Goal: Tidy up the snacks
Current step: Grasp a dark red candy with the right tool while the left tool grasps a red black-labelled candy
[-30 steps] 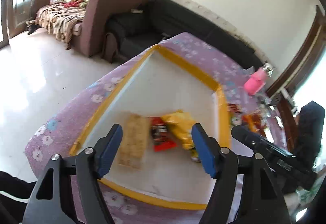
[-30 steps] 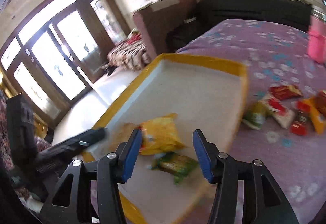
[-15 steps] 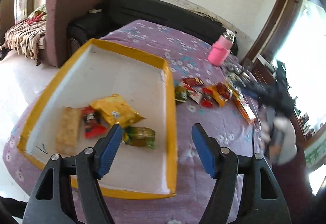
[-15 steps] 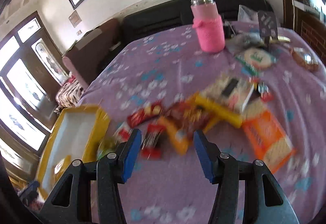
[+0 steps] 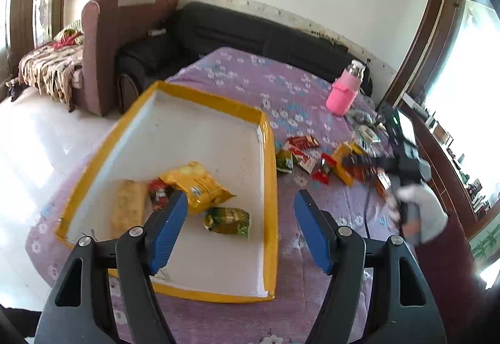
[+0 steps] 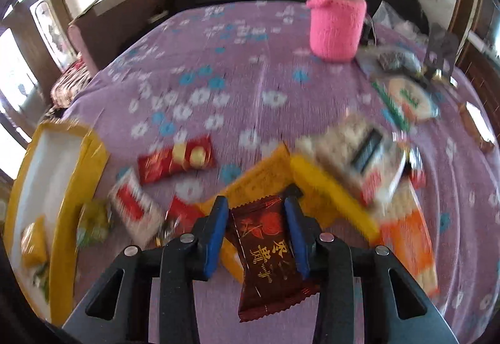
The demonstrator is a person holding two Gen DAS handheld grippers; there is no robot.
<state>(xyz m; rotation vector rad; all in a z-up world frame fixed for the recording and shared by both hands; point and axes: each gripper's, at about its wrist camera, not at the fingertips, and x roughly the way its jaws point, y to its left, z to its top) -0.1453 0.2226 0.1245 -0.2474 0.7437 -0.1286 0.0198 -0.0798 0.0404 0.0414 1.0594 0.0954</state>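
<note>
My right gripper [image 6: 256, 209] points down at the snack pile on the purple cloth. Its jaws are closing, and the blue pads [image 6: 217, 228] touch both long edges of a dark red packet [image 6: 265, 247] with gold lettering. Yellow [image 6: 262, 175], red [image 6: 175, 161], white-and-red [image 6: 132, 203] and orange [image 6: 406, 237] packets lie around it. My left gripper [image 5: 240, 219] hovers open and holds nothing over the front of the yellow-rimmed tray [image 5: 268, 187]. In the tray lie a yellow bag [image 5: 197, 184], a green packet [image 5: 228, 220], a biscuit pack [image 5: 128, 209] and a small red packet [image 5: 157, 192].
A pink-sleeved bottle [image 6: 337, 25] stands at the far side of the table, with plates and bags [image 6: 406, 97] to its right. A green packet [image 6: 93, 225] lies just outside the tray's rim [image 6: 72, 187]. Sofas [image 5: 218, 31] stand behind the table. A gloved hand [image 5: 418, 206] holds the right gripper.
My right gripper swung from the tray to the snack pile and narrowed around the dark red packet. The green packet now lies in the tray. My left gripper drew back and rolled.
</note>
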